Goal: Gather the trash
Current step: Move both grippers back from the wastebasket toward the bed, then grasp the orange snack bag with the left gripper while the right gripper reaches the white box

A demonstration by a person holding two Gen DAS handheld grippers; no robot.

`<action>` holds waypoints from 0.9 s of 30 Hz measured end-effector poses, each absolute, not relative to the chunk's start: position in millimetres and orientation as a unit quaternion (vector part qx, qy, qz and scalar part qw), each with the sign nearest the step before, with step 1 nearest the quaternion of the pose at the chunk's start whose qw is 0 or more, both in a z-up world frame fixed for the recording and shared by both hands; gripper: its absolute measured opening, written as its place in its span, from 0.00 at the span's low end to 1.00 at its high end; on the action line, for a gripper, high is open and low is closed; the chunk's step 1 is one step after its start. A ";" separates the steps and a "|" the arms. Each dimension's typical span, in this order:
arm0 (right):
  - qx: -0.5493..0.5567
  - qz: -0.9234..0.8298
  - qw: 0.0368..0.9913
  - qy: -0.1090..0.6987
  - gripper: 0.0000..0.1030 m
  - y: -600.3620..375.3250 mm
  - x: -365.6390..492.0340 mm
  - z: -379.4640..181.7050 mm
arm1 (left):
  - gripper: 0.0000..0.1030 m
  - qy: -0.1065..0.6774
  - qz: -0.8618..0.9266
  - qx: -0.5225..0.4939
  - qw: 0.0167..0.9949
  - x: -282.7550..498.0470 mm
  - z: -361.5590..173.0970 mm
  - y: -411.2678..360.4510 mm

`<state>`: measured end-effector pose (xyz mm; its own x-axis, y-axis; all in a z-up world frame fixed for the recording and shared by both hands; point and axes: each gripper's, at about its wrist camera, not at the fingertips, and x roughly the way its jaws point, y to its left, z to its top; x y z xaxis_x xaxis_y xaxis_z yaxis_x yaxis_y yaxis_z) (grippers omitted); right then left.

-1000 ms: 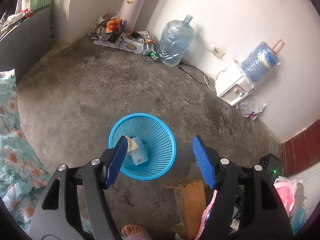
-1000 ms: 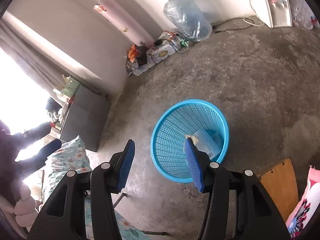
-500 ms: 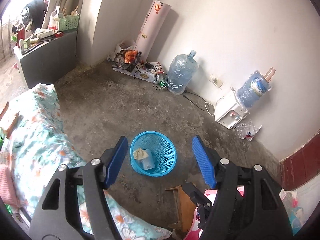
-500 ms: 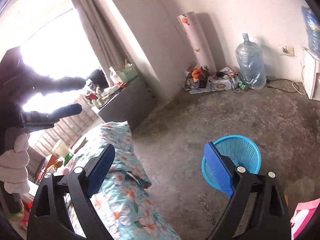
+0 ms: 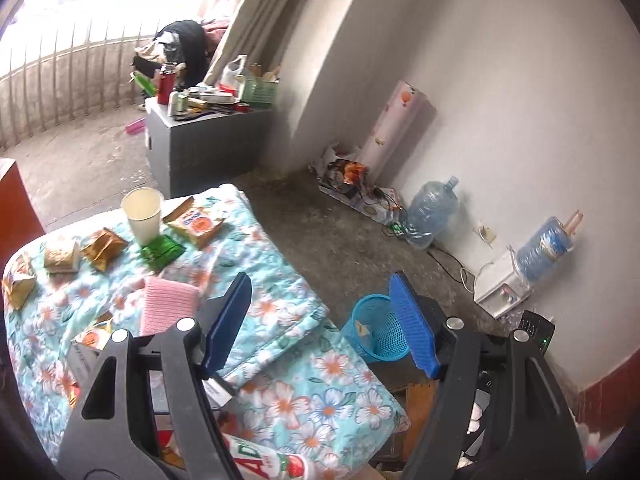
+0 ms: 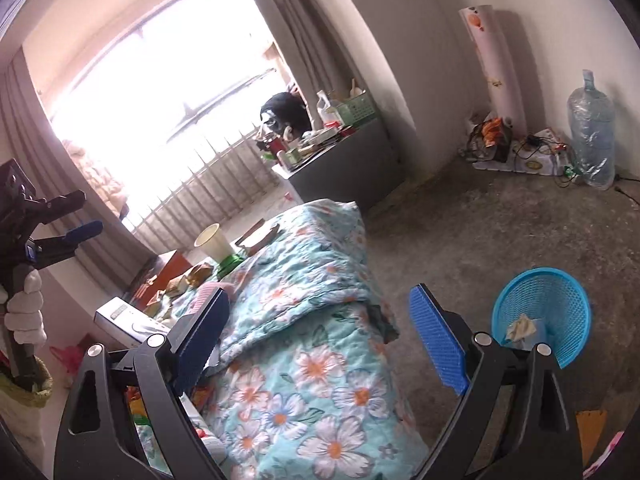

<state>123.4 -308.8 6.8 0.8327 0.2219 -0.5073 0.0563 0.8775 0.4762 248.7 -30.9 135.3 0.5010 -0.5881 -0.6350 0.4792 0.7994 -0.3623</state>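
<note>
A blue mesh basket (image 5: 376,332) stands on the concrete floor with crumpled paper in it; it also shows in the right wrist view (image 6: 548,312). My left gripper (image 5: 320,322) is open and empty, held high above the floral quilt (image 5: 280,312). My right gripper (image 6: 320,338) is open and empty above the same quilt (image 6: 320,360). On the quilt lie several snack wrappers (image 5: 104,248), an orange packet (image 5: 196,222), a green wrapper (image 5: 162,250), a paper cup (image 5: 142,214) and a pink cloth (image 5: 166,308). The cup shows in the right wrist view (image 6: 214,242) too.
A grey cabinet (image 5: 208,136) with clutter stands by the balcony. Water bottles (image 5: 434,212), cables and a white dispenser (image 5: 500,288) line the far wall. A white box (image 6: 124,320) lies at the quilt's left edge. A wooden stool (image 5: 420,404) stands beside the basket.
Both grippers have risen and pulled back from right above the basket. The basket has shrunk to the lower right, and the quilt with its wrappers and cup has come into view.
</note>
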 end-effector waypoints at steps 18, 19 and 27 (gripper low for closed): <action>0.255 0.166 0.876 0.375 0.86 -230.1 187.4 -21.6 | 0.65 0.349 -0.275 -0.138 0.885 235.3 104.3 84.3; 0.256 0.169 0.874 0.377 0.86 -227.8 190.4 -22.7 | 0.65 0.339 -0.272 -0.142 0.889 230.5 104.3 91.3; 0.269 0.198 0.853 0.402 0.86 -205.6 215.5 -29.2 | 0.65 0.300 -0.210 -0.141 0.920 212.9 86.8 143.4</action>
